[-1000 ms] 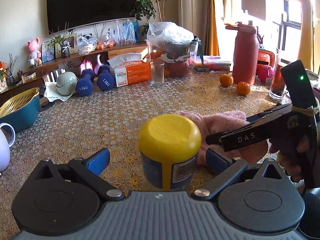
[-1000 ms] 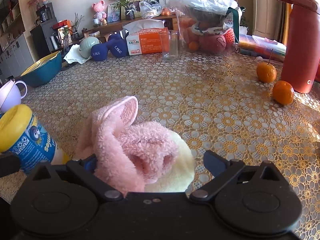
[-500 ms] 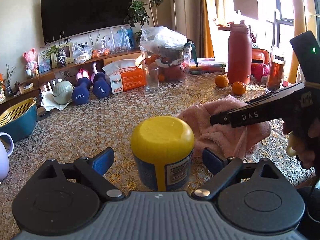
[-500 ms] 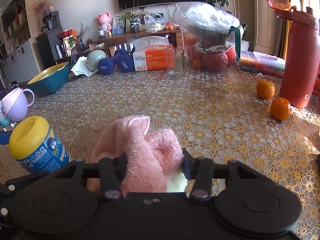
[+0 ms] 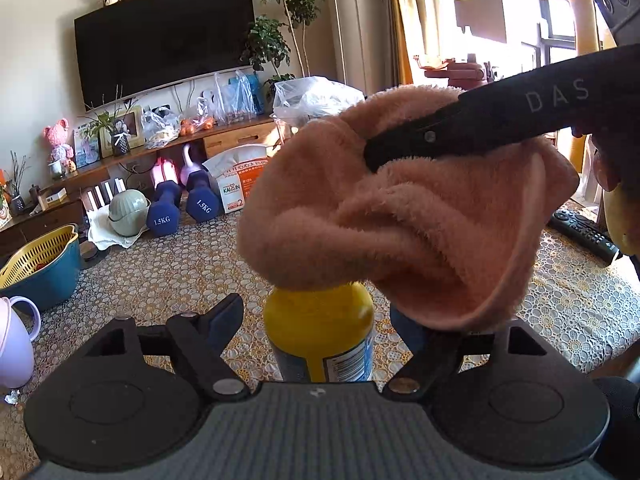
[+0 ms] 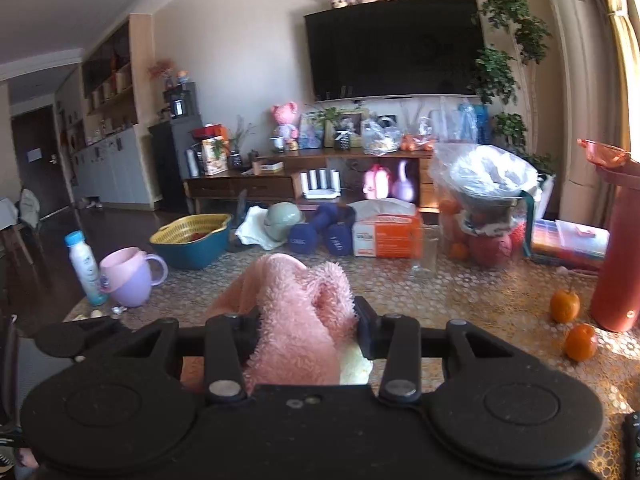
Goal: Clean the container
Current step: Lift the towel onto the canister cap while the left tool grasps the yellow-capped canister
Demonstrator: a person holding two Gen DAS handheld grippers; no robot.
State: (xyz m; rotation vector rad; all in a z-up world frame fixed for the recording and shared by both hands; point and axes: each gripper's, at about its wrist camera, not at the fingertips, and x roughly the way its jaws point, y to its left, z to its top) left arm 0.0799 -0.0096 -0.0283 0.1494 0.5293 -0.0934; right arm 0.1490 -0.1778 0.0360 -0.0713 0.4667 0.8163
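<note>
The container point(image 5: 320, 336), a blue-labelled tub with a yellow lid, stands on the table between the fingers of my left gripper point(image 5: 320, 320). The jaws are closing, and a gap still shows between the left finger point(image 5: 226, 318) and the tub's side. A pink fluffy cloth point(image 5: 400, 220) hangs over the lid and touches its top. My right gripper point(image 6: 306, 316) is shut on that cloth point(image 6: 300, 320), and its black finger point(image 5: 480, 128) comes in from the right. The tub is hidden in the right wrist view.
Blue dumbbells point(image 5: 184, 208), an orange tissue box point(image 6: 386, 234) and a teal basin with a yellow colander point(image 5: 40, 264) stand at the far side. A lilac cup point(image 6: 128, 280) is left. A red flask point(image 6: 618, 248), two oranges point(image 6: 564, 306) and a remote point(image 5: 580, 232) are right.
The right gripper shut on the pink cloth, lifted it off the table and brought it over the tub's lid. The left gripper's fingers have drawn in around the tub.
</note>
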